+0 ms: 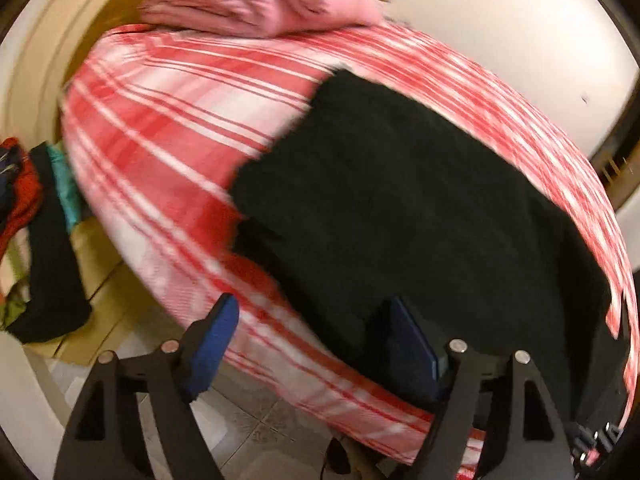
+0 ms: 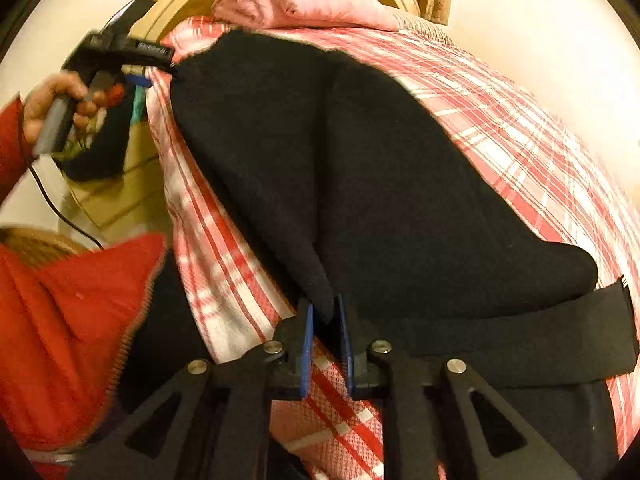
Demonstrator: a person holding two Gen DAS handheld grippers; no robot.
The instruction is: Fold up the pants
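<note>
Pants [image 2: 400, 184] flat on plaid cover [image 1: 168, 128]; right gripper [image 2: 325, 340] fingers pinch hem — left gripper [image 1: 316, 340] fingers apart.

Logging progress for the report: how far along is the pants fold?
Done: black pants lie doubled lengthwise on the plaid cloth. In hand: right gripper has a fold of them between its nearly closed fingers; left gripper is open, holding nothing. Left: folding them crosswise, waistband end over.

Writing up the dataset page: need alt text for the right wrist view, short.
The right gripper pinches a fold of black pants lying on a red-and-white plaid cover. At upper left a hand holds the left gripper at the pants' far edge; a pink pillow lies behind.
</note>
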